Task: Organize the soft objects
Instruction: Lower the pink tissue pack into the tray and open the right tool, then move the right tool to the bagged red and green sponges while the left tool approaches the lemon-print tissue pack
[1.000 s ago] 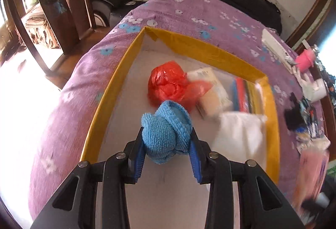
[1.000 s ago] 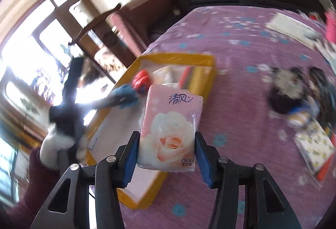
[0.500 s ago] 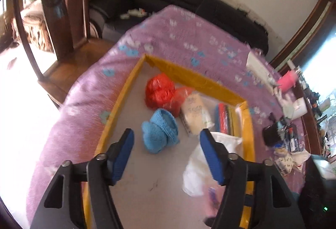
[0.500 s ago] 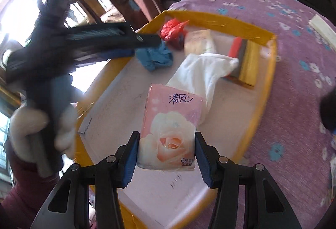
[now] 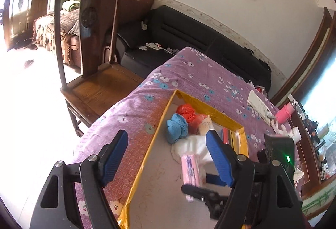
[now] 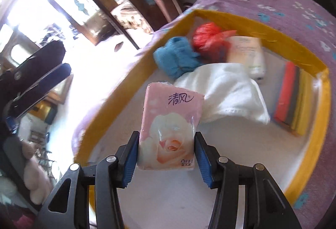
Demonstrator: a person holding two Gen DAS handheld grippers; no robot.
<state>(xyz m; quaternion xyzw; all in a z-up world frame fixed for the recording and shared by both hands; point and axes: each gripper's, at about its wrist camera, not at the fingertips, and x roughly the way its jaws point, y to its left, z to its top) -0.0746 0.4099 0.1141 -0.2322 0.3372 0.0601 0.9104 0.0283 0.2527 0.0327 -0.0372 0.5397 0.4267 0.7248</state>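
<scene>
left hand-held gripper opening, right hand-held gripper clamped

In the yellow-edged tray there is one blue knitted bundle; one red plastic bag; one white towel; one pale tissue pack; one stack of coloured cloths at the right; one pink tissue pack nearest.

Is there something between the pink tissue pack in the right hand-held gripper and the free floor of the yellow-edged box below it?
Nothing visible blocks it. The right hand-held gripper holds the pink tissue pack over bare floor of the yellow-edged box. The white towel lies just beyond the pack, the blue knitted item farther back.
</scene>
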